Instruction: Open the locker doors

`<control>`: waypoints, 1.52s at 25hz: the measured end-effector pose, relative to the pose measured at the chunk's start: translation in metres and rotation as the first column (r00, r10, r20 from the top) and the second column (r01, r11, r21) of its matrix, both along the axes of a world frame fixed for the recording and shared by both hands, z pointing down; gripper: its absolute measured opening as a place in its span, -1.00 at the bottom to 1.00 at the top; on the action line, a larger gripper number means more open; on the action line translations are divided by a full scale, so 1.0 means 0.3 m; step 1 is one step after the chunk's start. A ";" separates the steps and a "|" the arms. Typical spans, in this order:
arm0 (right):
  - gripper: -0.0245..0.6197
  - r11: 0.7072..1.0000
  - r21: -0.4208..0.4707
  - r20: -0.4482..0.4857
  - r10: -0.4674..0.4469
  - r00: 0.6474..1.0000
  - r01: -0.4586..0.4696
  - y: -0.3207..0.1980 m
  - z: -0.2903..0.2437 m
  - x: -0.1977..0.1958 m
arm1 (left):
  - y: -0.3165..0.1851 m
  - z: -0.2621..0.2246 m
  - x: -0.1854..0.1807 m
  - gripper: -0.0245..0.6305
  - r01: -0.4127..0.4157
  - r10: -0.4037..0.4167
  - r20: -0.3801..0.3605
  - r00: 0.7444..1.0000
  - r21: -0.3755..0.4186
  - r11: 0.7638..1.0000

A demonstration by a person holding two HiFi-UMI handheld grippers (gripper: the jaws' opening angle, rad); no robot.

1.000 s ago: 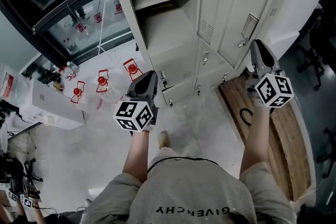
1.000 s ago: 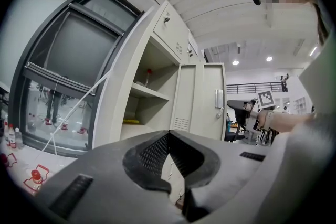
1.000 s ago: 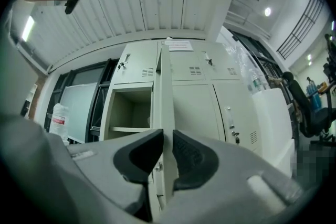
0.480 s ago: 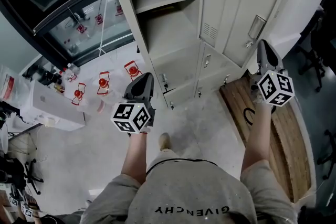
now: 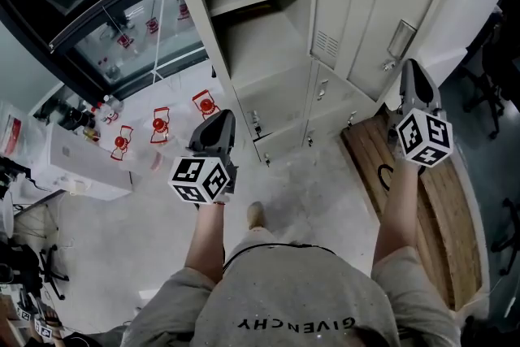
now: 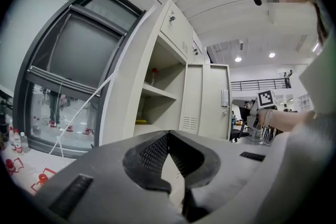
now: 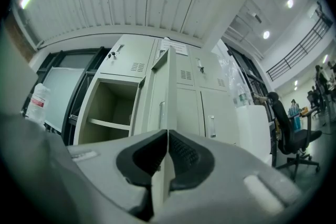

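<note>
1. Locker door, tall and swung partly out, stands at my 1 o'clock. My right gripper pinches its free edge, and the jaws have just been closing onto it.
2. My left gripper hangs at 10 o'clock, jaws pressed together on nothing, clear of the lockers.
3. Small lower doors between the two grippers are closed.
4. Farther off, at 12 o'clock, an open compartment shows its shelf.

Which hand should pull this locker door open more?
Right, I think. The right gripper has just been closing and pinches the locker door by its edge; the left gripper hangs shut, empty, away from it.
</note>
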State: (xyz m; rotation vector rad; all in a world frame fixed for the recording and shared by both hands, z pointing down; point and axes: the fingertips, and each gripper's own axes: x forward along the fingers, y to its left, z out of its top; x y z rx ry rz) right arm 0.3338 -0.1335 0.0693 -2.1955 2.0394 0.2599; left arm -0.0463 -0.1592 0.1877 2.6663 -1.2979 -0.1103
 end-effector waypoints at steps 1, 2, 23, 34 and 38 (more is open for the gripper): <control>-0.90 1.000 0.013 -0.005 0.011 1.000 -0.011 0.003 -0.004 -0.006 | -0.004 0.003 -0.005 -0.93 0.000 0.000 0.001 1.000 -0.003 1.000; -0.90 0.999 0.026 -0.010 0.021 1.000 -0.021 0.006 -0.009 -0.012 | -0.009 0.005 -0.010 -0.93 0.001 -0.001 0.003 1.000 -0.006 1.000; -0.90 0.949 -0.114 0.029 -0.293 0.956 0.295 -0.071 0.488 -0.558 | -0.071 0.290 -0.160 -0.93 0.032 -0.031 0.022 0.999 -0.073 0.997; -0.88 0.797 -0.301 0.166 -0.496 0.852 0.523 -0.272 0.969 -0.962 | -0.211 0.619 -0.171 -0.93 -0.014 0.019 0.026 0.999 -0.159 0.987; -0.75 0.733 -0.363 0.200 -0.542 0.816 0.576 -0.348 1.144 -1.073 | -0.286 0.742 -0.171 -0.93 -0.029 0.032 0.011 0.999 -0.185 0.982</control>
